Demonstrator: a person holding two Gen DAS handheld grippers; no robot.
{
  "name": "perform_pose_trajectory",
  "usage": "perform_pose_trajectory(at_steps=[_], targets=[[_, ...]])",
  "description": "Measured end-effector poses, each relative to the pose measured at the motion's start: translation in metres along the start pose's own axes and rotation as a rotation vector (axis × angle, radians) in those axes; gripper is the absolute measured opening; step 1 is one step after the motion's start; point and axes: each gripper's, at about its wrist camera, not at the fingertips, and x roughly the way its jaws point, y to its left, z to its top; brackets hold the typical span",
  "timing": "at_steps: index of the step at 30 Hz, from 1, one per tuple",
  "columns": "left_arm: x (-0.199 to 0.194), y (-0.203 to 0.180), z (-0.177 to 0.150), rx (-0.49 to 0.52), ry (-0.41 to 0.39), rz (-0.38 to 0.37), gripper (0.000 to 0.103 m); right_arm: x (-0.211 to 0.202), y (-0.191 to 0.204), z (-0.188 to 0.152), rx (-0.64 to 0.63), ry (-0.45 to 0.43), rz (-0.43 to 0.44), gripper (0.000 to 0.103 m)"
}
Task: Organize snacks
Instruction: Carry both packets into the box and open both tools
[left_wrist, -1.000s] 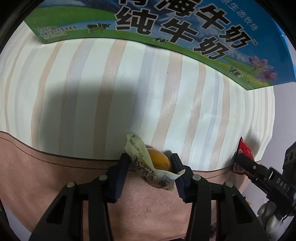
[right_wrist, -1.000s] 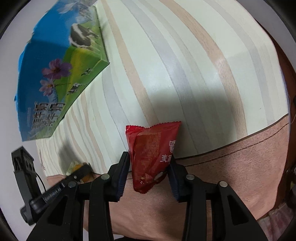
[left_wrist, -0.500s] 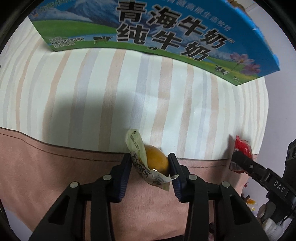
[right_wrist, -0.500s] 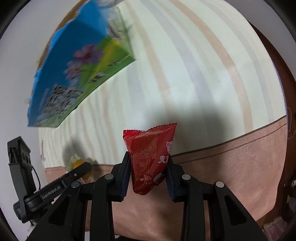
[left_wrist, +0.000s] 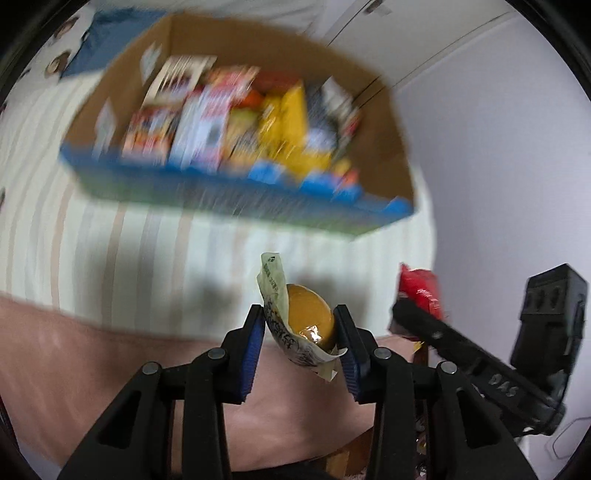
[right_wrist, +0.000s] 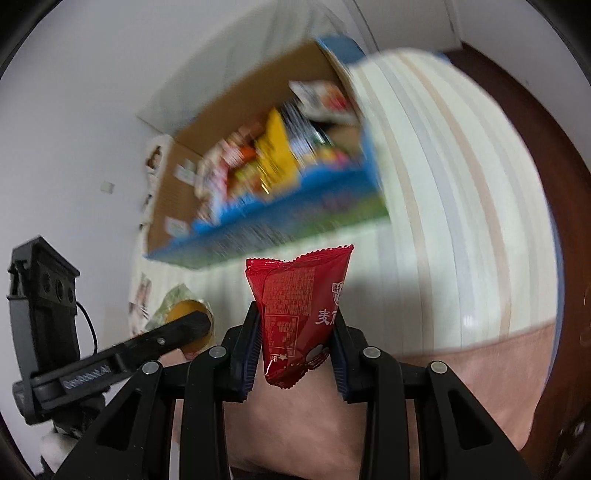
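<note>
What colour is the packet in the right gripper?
Red, with white print on the packet. The right wrist view shows it best.

A bed covered by a pale striped sheet (left_wrist: 110, 251) with a plain pink band (left_wrist: 74, 354) along its near edge. An open cardboard box (left_wrist: 384, 147) with a blue printed outside rests directly on the stripes, holding blurred, brightly coloured snack packets (left_wrist: 236, 122) standing side by side.

Both snacks lifted off the bed; box (left_wrist: 229, 206) interior now visible
</note>
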Motion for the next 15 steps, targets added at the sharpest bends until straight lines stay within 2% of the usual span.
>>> perform_pose_trajectory(at_steps=[1,3,7,12,15], targets=[[-0.008,-0.009,0.012,0.017,-0.015,-0.02,0.035,-0.005,0.005,0.008,-0.013,-0.012,0.005,0.036],[-0.03,-0.005,0.039,0.035,-0.032,-0.032,0.035,-0.015,0.014,0.03,-0.046,-0.038,0.005,0.036],[-0.045,-0.008,0.093,0.078,-0.065,-0.003,0.035,-0.01,0.038,0.076,-0.107,-0.075,-0.039,0.036],[-0.024,-0.001,0.151,0.081,-0.042,0.054,0.035,0.021,0.044,0.132,-0.156,-0.04,-0.138,0.036],[-0.003,0.006,0.175,0.082,0.0,0.095,0.035,0.046,0.04,0.158,-0.154,-0.002,-0.179,0.036]])
